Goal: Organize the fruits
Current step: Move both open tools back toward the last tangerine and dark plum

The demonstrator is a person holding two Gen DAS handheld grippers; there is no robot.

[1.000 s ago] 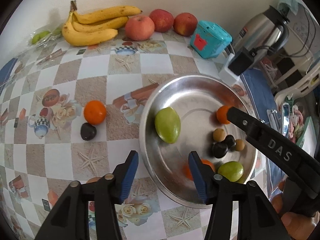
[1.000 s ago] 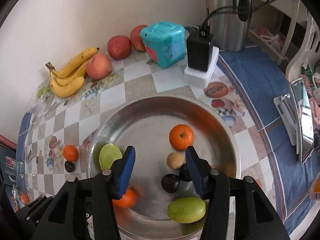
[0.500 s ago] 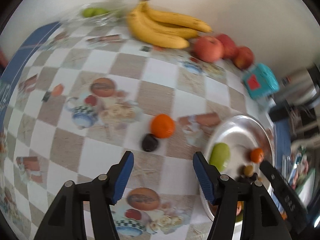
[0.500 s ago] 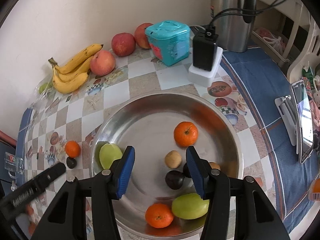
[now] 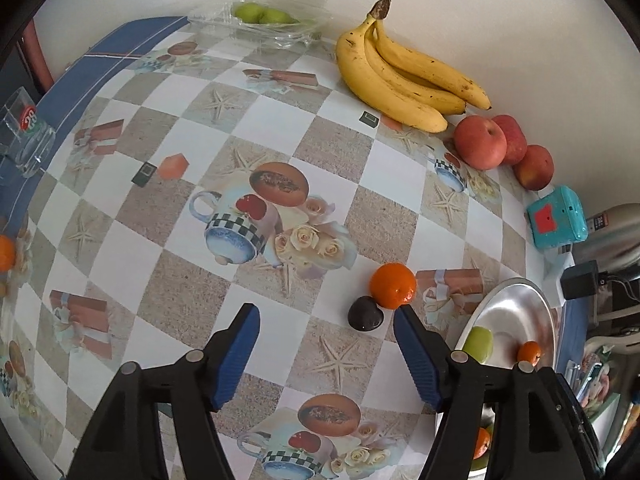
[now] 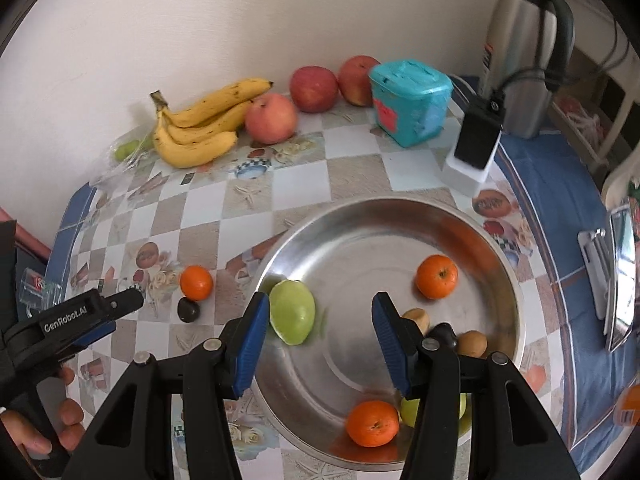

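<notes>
Left gripper (image 5: 322,334): jaws spread wide, nothing between them, held above the patterned tablecloth (image 5: 280,140). Right-hand blue pad (image 5: 416,354) just beside a loose tangerine (image 5: 393,285) and a dark plum (image 5: 365,313); the two fruits touching each other, resting on the cloth just outside the rim of the steel basin (image 5: 528,300). Same gripper visible from the right wrist view at lower left (image 6: 120,304), tip pointing toward the tangerine (image 6: 196,282) and plum (image 6: 188,309).

Right gripper (image 6: 318,336): jaws wide apart, empty, held above the steel basin (image 6: 400,216).

Basin contents, right wrist view:
- Green mango (image 6: 291,312) near the left wall, just beside the left blue pad.
- Tangerine (image 6: 436,276) toward the right side.
- Second tangerine (image 6: 373,423) at the near edge.
- Second green fruit (image 6: 408,410), partly hidden behind the right finger.
- Two small brown fruits (image 6: 472,343), one on each side of a dark fruit (image 6: 442,332) that is partly covered by the finger.

Along the wall, outside the basin:
- Banana bunch (image 6: 200,124).
- Three red apples (image 6: 272,118), the nearest touching the bananas.
- Teal plastic container (image 6: 410,102) beside the apples.
- Clear bag holding green fruit (image 5: 260,20) at the far corner, well apart from the basin.

Right of the teal container: black power adapter (image 6: 478,136) on a white base, steel kettle (image 6: 520,48) behind it. Drinking glass (image 5: 26,132) at the left table edge.
</notes>
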